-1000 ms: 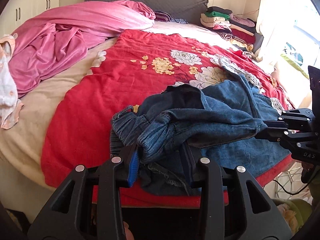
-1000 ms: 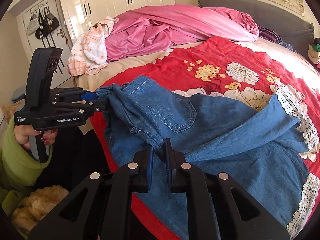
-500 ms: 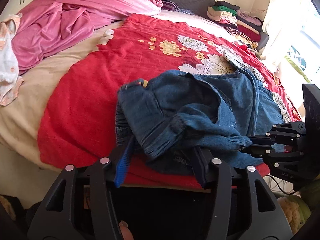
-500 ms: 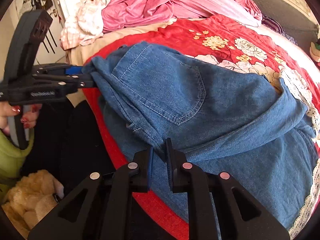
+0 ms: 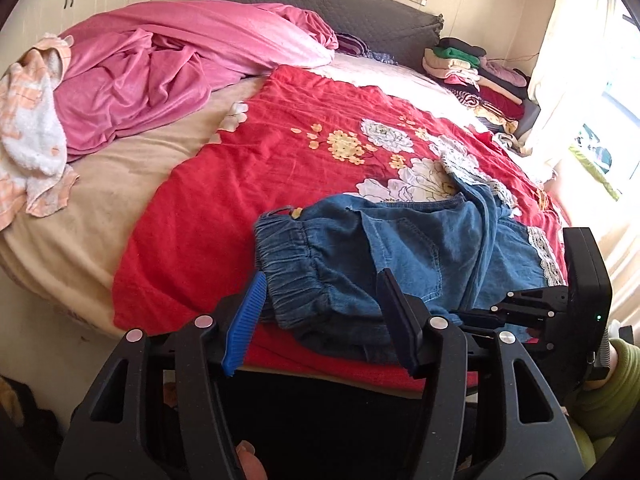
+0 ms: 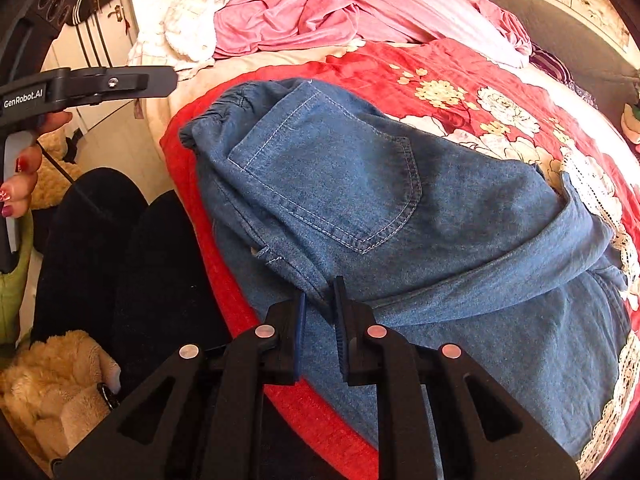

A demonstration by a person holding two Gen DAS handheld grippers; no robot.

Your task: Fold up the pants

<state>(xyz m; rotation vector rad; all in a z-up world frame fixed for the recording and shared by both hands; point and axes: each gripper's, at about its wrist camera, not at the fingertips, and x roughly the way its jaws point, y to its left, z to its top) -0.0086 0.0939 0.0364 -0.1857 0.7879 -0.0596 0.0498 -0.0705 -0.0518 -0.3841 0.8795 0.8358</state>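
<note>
On the bed, far left: a peach-and-white towel (image 5: 30, 120) lies crumpled beside a heaped pink blanket (image 5: 160, 76). Next, a red flowered quilt (image 5: 248, 184) is spread over a beige sheet (image 5: 92, 208), reaching the near edge of the bed. Centre: blue denim pants (image 5: 416, 256) lie bunched on the quilt at that near edge, gathered elastic waistband to the left, back pocket facing up, lace-trimmed leg ends trailing off to the right. Left gripper (image 5: 320, 316): jaws have just been opening and now stand about half apart, either side of the waistband but not pressing on it; nothing held. Right gripper (image 6: 320, 320): jaws nearly closed, pinching a fold of denim at the near edge of the pants. Far right, by the grey headboard (image 5: 360, 12): a stack of folded clothes (image 5: 476, 76), then a pale curtain (image 5: 576, 52).
</note>
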